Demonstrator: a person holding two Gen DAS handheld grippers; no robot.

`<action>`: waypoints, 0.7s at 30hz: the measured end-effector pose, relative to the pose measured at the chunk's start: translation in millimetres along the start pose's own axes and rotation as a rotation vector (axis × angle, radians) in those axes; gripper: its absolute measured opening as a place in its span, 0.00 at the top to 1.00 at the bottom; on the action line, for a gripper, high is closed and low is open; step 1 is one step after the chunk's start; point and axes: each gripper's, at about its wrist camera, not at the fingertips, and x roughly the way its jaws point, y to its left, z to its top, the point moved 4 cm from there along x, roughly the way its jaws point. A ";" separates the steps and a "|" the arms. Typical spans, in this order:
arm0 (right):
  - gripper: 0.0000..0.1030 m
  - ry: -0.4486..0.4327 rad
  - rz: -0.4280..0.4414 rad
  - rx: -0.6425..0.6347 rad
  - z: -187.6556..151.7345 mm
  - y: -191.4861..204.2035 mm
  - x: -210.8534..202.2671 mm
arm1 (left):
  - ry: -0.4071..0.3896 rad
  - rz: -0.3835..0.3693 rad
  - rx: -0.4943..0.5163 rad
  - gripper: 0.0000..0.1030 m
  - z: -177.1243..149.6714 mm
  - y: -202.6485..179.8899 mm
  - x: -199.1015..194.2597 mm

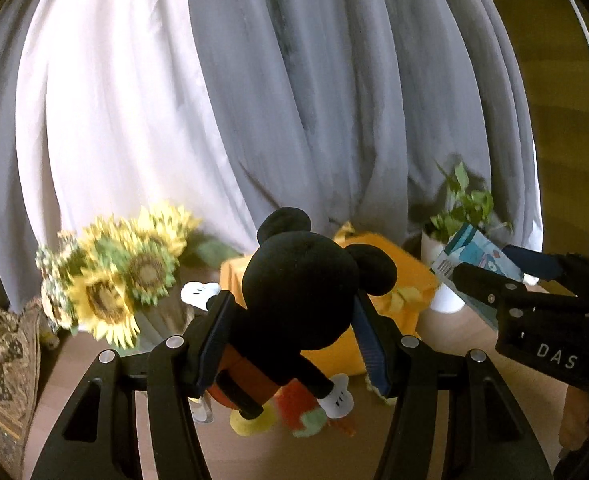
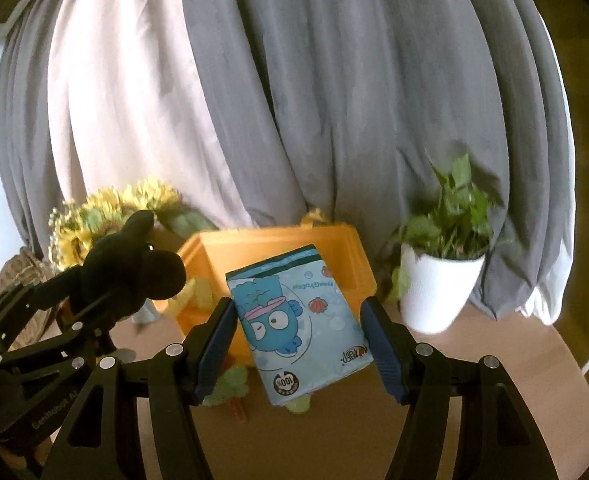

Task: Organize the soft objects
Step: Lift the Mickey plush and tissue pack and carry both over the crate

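We are clamping the mouse plush (image 1: 300, 280) in our left gripper (image 1: 294, 344) and the tissue pack (image 2: 300, 320) in our right gripper (image 2: 300, 344), above the surface (image 2: 334, 432).

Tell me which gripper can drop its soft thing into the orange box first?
Probably the right gripper. Its blue tissue pack hangs just in front of the orange box, whose open top shows right behind it. The left gripper holds the mouse plush a little more to the side.
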 end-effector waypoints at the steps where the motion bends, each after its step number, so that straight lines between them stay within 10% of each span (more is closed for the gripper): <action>1: 0.37 -0.009 0.004 0.001 4.5 1.6 0.6 | -0.009 0.003 0.006 0.44 3.7 1.0 -0.1; 21: 0.37 -0.085 0.012 0.020 59.0 1.2 32.3 | -0.094 0.008 0.052 0.44 54.1 17.4 31.2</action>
